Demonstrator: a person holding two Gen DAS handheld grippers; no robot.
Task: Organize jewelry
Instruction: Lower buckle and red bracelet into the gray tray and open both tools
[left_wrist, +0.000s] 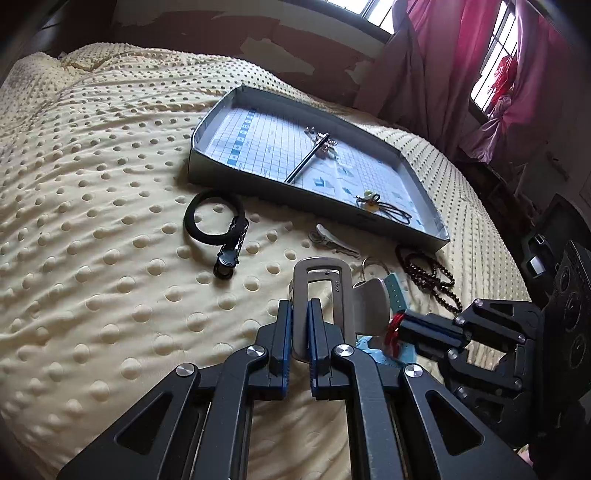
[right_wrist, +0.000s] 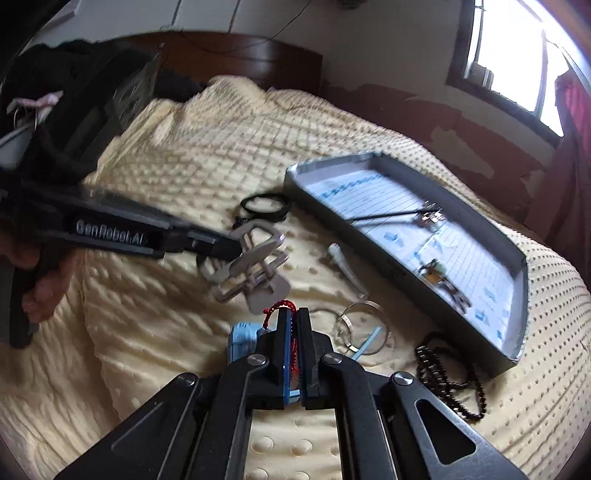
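Left gripper (left_wrist: 300, 334) clamped tight on one side bar of a big beige claw clip (left_wrist: 323, 291), lifted a bit off the bed. Long axis of the clip running straight out along the fingers, looped end pointing toward the near wall of the tray (left_wrist: 295, 195); from the right wrist view, tilted, teeth side hanging toward the blanket. Right gripper (right_wrist: 293, 332) shut on a red cord (right_wrist: 284, 306), tied to a light blue thing (right_wrist: 243, 338) sitting just beside the left finger. Can't tell what that blue thing is.

Cream dotted blanket (left_wrist: 92, 184) under everything. Shallow grey tray toward the far right side of the bed, grid-printed paper inside. Already in it: black hair stick (left_wrist: 308, 157) with a silvery ornament, lying diagonally across the middle, and a small charm on black cords (left_wrist: 384, 208) near the tray's near right corner.

Still out on the blanket: black hair tie (left_wrist: 214, 219) with a clasp off the tray's near left corner, pale flat hair clip (left_wrist: 332, 240) just beside the tray's near wall, silver rings (right_wrist: 364, 326) close to the right fingers, dark bead string (left_wrist: 430, 275) by the tray's near right corner. Flat clip and rings lying between the held claw clip and the tray. Pink curtains (left_wrist: 443, 74) at the window beyond.
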